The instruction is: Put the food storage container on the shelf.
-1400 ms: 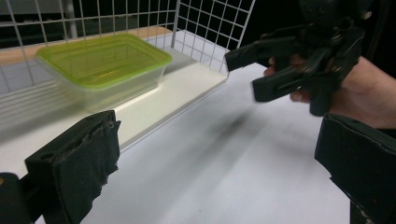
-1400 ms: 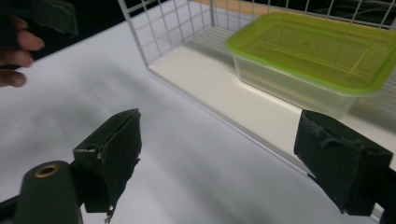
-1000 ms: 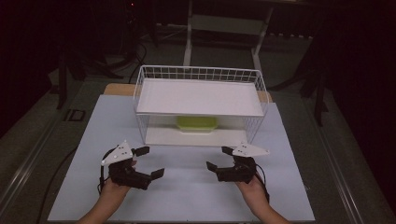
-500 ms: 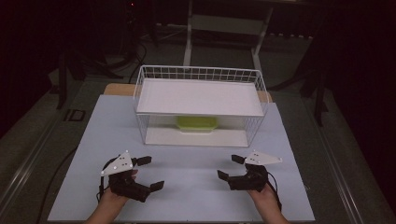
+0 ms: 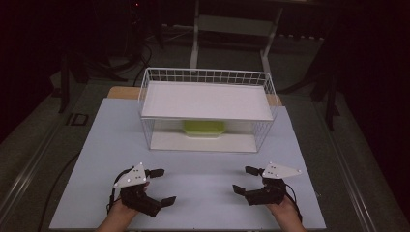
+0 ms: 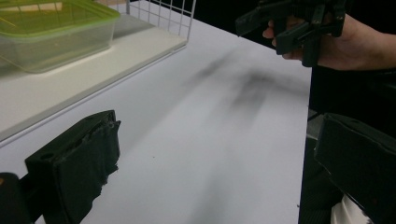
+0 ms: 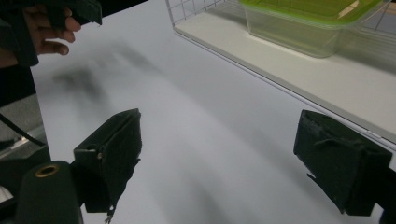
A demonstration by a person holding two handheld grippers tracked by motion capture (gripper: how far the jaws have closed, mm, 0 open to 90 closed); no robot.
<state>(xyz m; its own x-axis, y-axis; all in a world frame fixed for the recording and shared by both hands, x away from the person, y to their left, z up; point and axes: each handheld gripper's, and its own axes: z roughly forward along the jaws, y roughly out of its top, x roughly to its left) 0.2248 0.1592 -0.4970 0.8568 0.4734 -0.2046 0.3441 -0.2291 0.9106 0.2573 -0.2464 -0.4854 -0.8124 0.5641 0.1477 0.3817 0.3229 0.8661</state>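
Note:
A white wire rack (image 5: pixel 208 76) stands mid-table with a white board (image 5: pixel 208 100) across its top. Under that board, on the rack's base, sits a clear container with a green lid (image 5: pixel 204 128), also near in the left gripper view (image 6: pixel 46 28) and the right gripper view (image 7: pixel 313 23). My left gripper (image 5: pixel 164 185) is open and empty near the front edge, left of centre, jaws wide apart over bare table (image 6: pixel 217 154). My right gripper (image 5: pixel 241 180) is open and empty at the front right, jaws spread (image 7: pixel 224 149). Both point inward, well short of the rack.
The white tabletop (image 5: pixel 203 159) stretches between the rack and the grippers. Across the table each gripper view catches the other hand (image 6: pixel 327 42) (image 7: pixel 51 32). Dark floor and metal stand legs (image 5: pixel 196 34) lie beyond the table's far edge.
Both grippers have drawn back from the rack toward the front edge of the table and spread a little farther apart. Both stay open. The rack and container have not moved.

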